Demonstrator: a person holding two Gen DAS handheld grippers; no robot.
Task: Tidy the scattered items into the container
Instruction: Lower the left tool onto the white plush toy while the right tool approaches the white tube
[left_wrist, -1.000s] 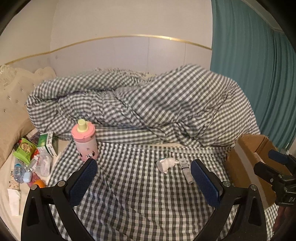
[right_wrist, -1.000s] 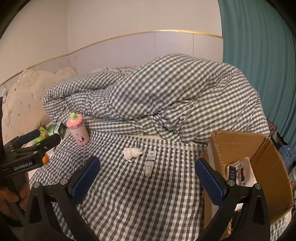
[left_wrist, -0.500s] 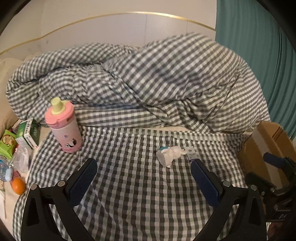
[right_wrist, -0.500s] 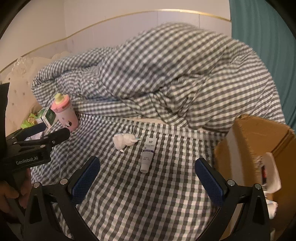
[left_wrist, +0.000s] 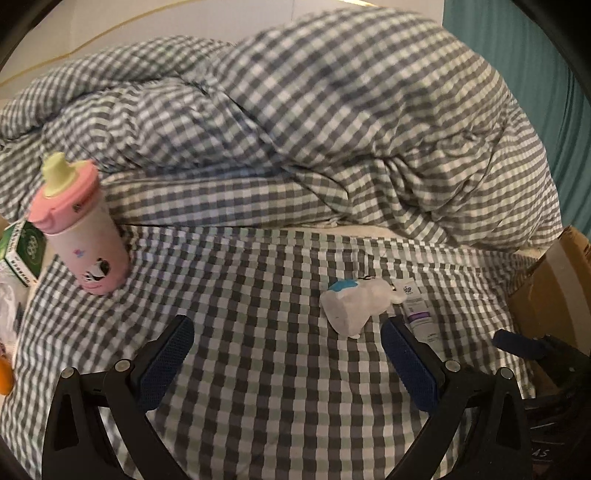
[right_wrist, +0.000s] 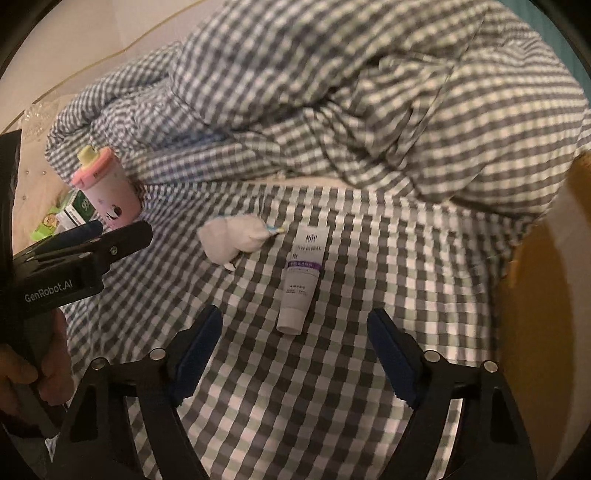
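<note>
On the checked bedsheet lies a white tube with a purple band (right_wrist: 303, 275), just ahead of my right gripper (right_wrist: 295, 345). Its jaws are closing, with nothing between them. Left of the tube lies a small white soft toy (right_wrist: 236, 236). In the left wrist view the toy (left_wrist: 354, 304) sits just ahead of my left gripper (left_wrist: 286, 354), a little right of its middle, and the tube (left_wrist: 419, 314) lies beyond the right finger. That gripper stands open and empty. The cardboard box (right_wrist: 543, 295) is at the right edge. A pink sippy cup (left_wrist: 79, 236) stands upright at the left.
A bunched checked duvet (left_wrist: 332, 129) fills the back of the bed. Green boxes (left_wrist: 26, 251) and other small items lie at the far left. A hand holding the left gripper shows in the right wrist view (right_wrist: 74, 254). A teal curtain (left_wrist: 535, 74) hangs at the right.
Both grippers have come down and closer to the sheet, so the toy and tube look larger and nearer. The right gripper's fingers stand closer together than before.
</note>
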